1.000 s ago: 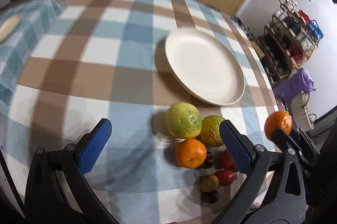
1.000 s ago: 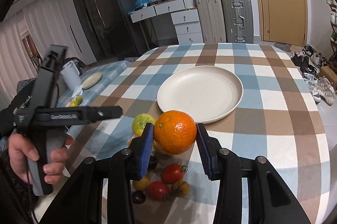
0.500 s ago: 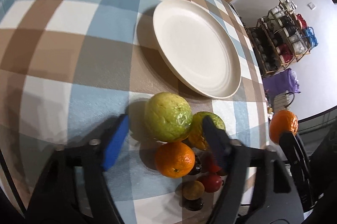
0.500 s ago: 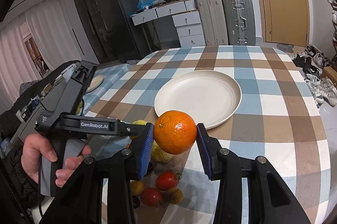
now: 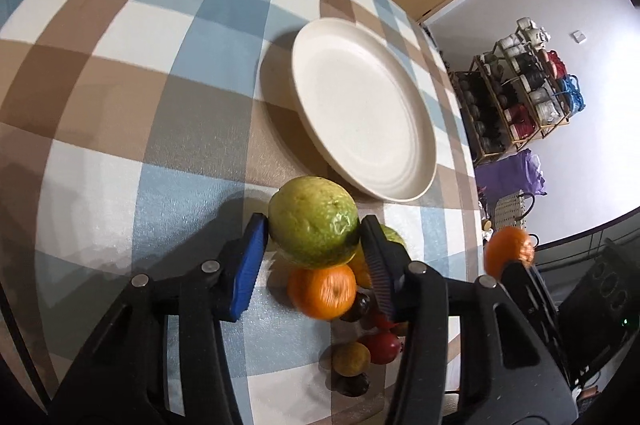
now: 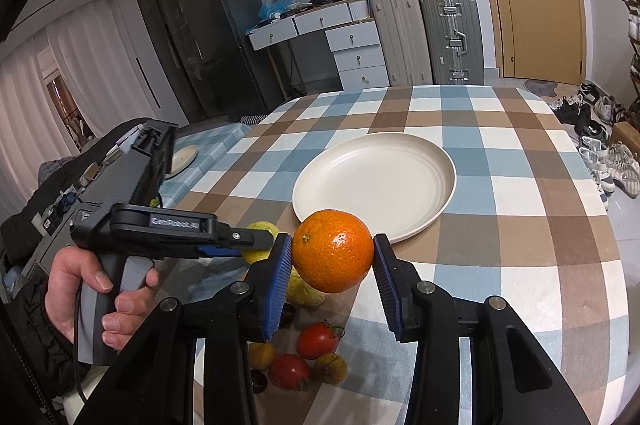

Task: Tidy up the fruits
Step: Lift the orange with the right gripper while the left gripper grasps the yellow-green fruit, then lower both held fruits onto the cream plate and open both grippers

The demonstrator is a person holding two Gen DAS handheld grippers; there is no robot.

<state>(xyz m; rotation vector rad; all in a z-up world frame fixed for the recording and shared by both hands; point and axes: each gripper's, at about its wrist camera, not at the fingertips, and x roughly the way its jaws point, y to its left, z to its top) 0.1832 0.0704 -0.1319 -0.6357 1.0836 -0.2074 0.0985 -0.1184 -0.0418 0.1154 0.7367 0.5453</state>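
Note:
My left gripper points down at the fruit pile, its jaws closing, and both blue pads touch the sides of a large yellow-green fruit. Just under it lies an orange, and a second greenish fruit is partly hidden behind the right finger. Small tomatoes lie nearest me. My right gripper is shut on another orange, held in the air in front of the cream plate. The plate has nothing on it.
A person's hand holds the left gripper's handle. The checked tablecloth drops away at the round table's right edge. A lower table with a small dish stands at the left. Suitcases and a shoe rack stand beyond the table.
The left gripper has dropped toward the pile and its jaws have closed from wide apart onto the yellow-green fruit. The right gripper has kept still with its orange.

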